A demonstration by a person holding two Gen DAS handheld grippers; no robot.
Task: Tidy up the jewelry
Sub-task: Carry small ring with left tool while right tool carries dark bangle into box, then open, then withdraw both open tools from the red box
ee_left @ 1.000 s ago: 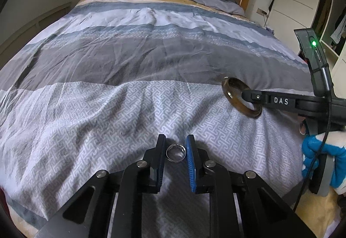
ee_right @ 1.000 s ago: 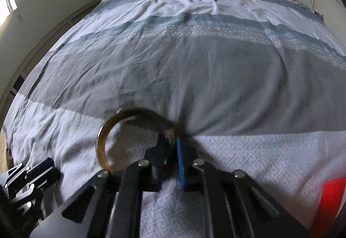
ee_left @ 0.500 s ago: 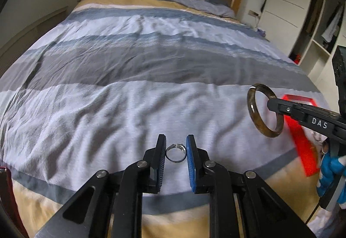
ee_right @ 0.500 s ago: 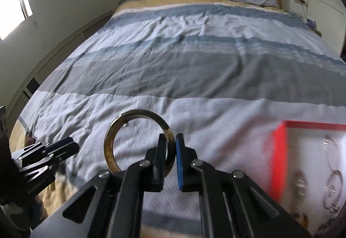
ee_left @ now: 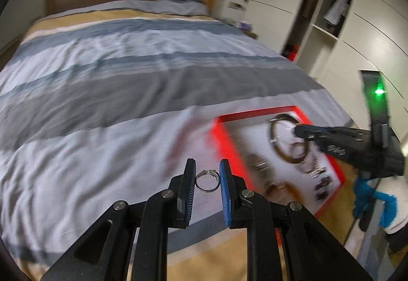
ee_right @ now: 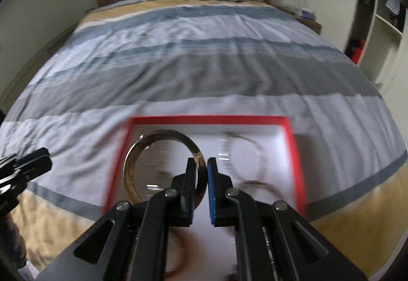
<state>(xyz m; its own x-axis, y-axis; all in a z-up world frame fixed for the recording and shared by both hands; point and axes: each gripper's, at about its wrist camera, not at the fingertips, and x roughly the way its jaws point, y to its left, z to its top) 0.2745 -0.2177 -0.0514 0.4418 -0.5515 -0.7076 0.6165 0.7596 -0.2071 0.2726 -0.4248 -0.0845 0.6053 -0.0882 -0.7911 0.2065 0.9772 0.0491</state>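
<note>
the left gripper (ee_left: 207,180) hangs over the near edge of the bed (ee_left: 107,92), its fingers pinching a small silver ring (ee_left: 207,181). to its right, the right gripper (ee_right: 201,174) pinches a brown bangle (ee_right: 163,166) by its rim above the red-rimmed tray (ee_right: 293,143). both pieces look mid-carry to the tray; next, lower each onto a bare patch of lining and spread the fingers.

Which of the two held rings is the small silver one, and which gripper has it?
The small silver ring sits in the left gripper; the right gripper pinches the much larger brown bangle.
</note>
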